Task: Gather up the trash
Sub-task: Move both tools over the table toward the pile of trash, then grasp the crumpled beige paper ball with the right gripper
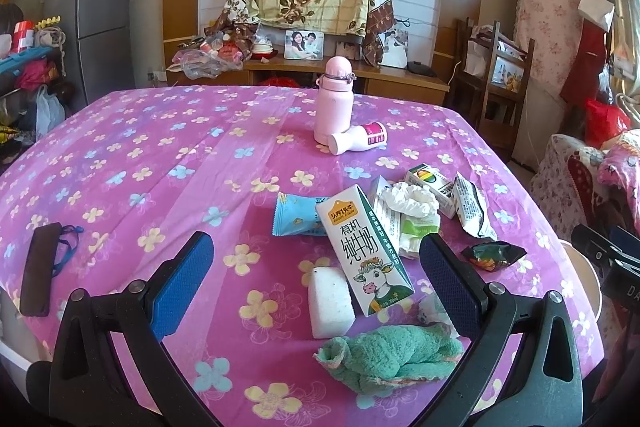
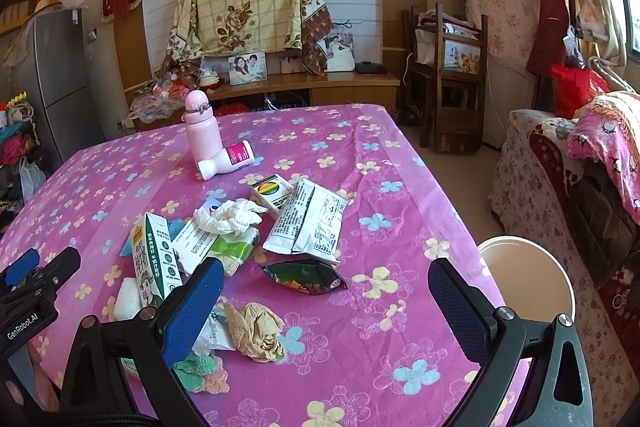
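Trash lies on the pink flowered tablecloth [image 1: 120, 155]. A milk carton [image 1: 366, 251] lies between my open left gripper [image 1: 316, 271] fingers, beside a white sponge [image 1: 330, 303], a blue wrapper [image 1: 296, 215] and a green cloth [image 1: 384, 355]. Behind it are a crumpled tissue [image 1: 410, 201], a small box [image 1: 432, 183], a white packet [image 1: 472, 207] and a dark wrapper [image 1: 492, 255]. My right gripper [image 2: 326, 291] is open above a brown crumpled paper [image 2: 256, 331], near the dark wrapper [image 2: 306, 277], the white packet [image 2: 308, 223] and the milk carton [image 2: 154, 263].
A pink flask [image 1: 334, 99] stands mid-table with a white bottle [image 1: 358, 139] lying against it. A dark case [image 1: 38, 269] lies at the left edge. A white bin [image 2: 528, 275] sits off the table's right side. A sofa [image 2: 580, 163] and chairs [image 2: 452, 79] stand beyond.
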`<state>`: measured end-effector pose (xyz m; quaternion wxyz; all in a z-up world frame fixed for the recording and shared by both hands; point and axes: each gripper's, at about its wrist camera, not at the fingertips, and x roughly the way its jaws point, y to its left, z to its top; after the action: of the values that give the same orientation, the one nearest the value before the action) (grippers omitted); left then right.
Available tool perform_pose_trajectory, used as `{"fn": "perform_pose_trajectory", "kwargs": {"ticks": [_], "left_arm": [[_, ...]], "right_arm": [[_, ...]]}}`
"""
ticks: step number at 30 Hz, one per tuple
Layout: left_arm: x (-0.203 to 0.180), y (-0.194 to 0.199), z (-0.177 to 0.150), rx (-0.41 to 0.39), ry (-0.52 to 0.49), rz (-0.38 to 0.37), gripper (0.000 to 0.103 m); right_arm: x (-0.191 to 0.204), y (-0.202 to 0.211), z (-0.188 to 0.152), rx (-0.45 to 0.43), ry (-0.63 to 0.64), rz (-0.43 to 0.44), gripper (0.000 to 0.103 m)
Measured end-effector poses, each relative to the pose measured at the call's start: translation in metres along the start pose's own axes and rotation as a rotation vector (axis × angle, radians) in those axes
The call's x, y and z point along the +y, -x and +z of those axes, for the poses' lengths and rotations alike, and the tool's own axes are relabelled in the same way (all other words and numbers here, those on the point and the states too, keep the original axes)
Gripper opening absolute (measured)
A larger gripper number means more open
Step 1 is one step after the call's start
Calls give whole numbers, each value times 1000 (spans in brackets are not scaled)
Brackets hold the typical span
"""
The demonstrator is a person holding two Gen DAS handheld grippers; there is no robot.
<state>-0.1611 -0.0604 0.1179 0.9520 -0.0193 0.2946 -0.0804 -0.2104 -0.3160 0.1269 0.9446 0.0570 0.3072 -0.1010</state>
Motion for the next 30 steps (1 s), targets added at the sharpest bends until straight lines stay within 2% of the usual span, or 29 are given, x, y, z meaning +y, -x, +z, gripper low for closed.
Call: {"fn": "perform_pose_trajectory", "kwargs": {"ticks": [24,30], "left_arm": [[6,-12,-5,26,17,14,102],[23,-17,-7,64,15,19,102]], "right_arm": [[3,-15,-3,52,9,15,101],[6,-25,-3,73,33,44,101]]}}
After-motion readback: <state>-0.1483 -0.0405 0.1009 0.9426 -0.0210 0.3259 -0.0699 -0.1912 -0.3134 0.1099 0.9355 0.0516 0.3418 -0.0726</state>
